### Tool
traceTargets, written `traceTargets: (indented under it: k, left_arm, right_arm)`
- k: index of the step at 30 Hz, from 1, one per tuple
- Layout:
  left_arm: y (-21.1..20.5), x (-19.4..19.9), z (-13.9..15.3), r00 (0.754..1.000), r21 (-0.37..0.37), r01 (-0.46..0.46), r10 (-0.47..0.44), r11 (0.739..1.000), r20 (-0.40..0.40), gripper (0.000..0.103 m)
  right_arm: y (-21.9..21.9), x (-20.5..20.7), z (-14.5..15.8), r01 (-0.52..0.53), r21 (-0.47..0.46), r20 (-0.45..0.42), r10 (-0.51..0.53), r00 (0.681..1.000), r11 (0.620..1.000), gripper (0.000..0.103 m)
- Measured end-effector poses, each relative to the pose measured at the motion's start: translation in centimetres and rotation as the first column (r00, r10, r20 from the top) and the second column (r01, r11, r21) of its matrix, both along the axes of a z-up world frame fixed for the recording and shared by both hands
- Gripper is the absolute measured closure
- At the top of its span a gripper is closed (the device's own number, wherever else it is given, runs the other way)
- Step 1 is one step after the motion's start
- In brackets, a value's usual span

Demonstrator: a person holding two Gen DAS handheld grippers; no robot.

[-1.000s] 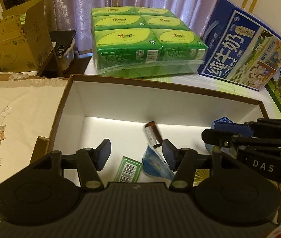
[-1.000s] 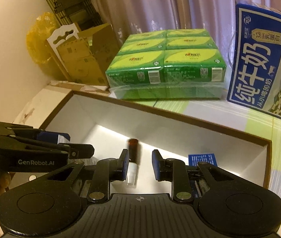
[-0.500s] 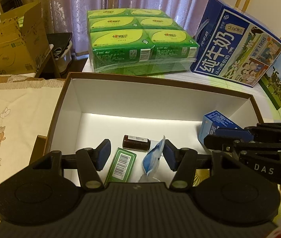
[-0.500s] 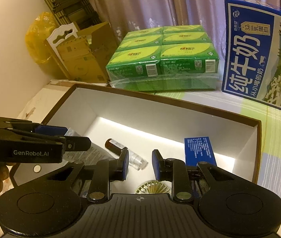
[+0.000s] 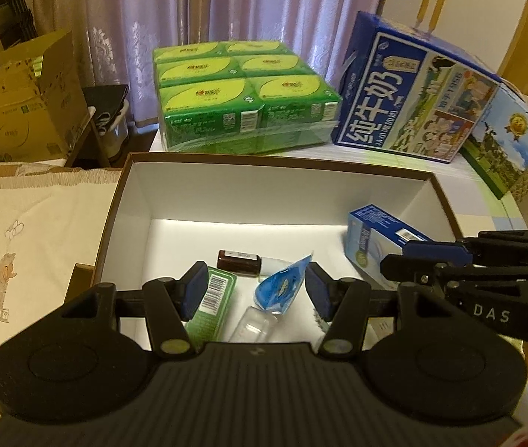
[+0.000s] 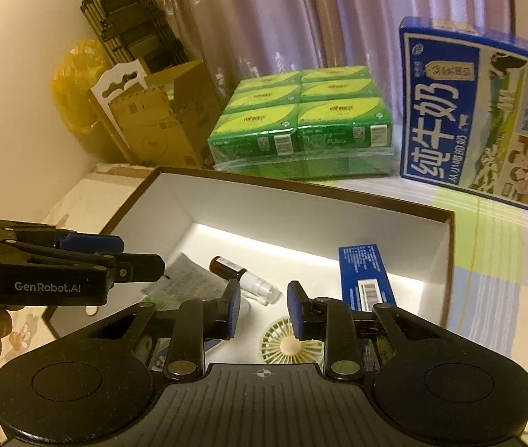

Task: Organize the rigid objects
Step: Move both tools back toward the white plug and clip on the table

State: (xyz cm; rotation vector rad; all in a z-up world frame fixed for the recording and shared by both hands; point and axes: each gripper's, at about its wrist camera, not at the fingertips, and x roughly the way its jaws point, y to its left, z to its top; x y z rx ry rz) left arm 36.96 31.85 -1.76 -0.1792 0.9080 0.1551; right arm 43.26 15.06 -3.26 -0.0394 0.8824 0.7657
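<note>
- While the brown-rimmed box [image 5: 115, 201] holds a brown vial [image 5: 237, 261], blue carton [image 5: 370, 240] and green packet [image 5: 212, 303], the left gripper [image 5: 252, 290] hovers, jaws apart, empty;
- right gripper [image 6: 262, 307] opening, nothing between.

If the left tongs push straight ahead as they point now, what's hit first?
Most likely the blue foil sachet lying in the open box, which sits between the left tongs in their own view. The green carton and the brown bottle lie close by, and depth is unclear.
</note>
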Motion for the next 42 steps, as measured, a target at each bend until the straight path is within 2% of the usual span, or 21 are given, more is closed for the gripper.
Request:
traceTargets:
  k: [4, 9, 12, 28, 42]
  left_arm:
    - [-1.0, -1.7, 0.9, 1.0, 0.009, 0.01, -0.011, 1.0, 0.021, 0.05]
    - [-2.3, -4.3, 1.7, 0.999, 0.011, 0.017, -0.018, 1.0, 0.037, 0.05]
    - [-3.3, -5.8, 2.2, 0.999, 0.017, 0.025, -0.026, 1.0, 0.048, 0.05]
    - [-9.6, -11.1, 2.0, 0.995, -0.006, 0.095, -0.095, 0.995, 0.035, 0.05]
    - [-15.7, -14.0, 0.4, 0.988, -0.044, 0.151, -0.152, 0.988, -0.019, 0.05]
  right_arm:
    - [-1.4, -1.7, 1.2, 0.019, 0.025, 0.016, -0.019, 1.0, 1.0, 0.07]
    - [-3.1, -4.1, 2.6, 0.045, 0.057, 0.039, -0.047, 0.998, 0.997, 0.052]
    - [-4.1, -5.7, 3.1, 0.052, 0.066, 0.053, -0.055, 0.997, 0.996, 0.047]
    - [-10.1, -11.9, 3.2, 0.095, 0.053, 0.033, -0.097, 0.995, 0.994, 0.043]
    - [-15.6, -15.6, 2.0, 0.128, 0.027, -0.037, -0.127, 0.991, 0.991, 0.042]
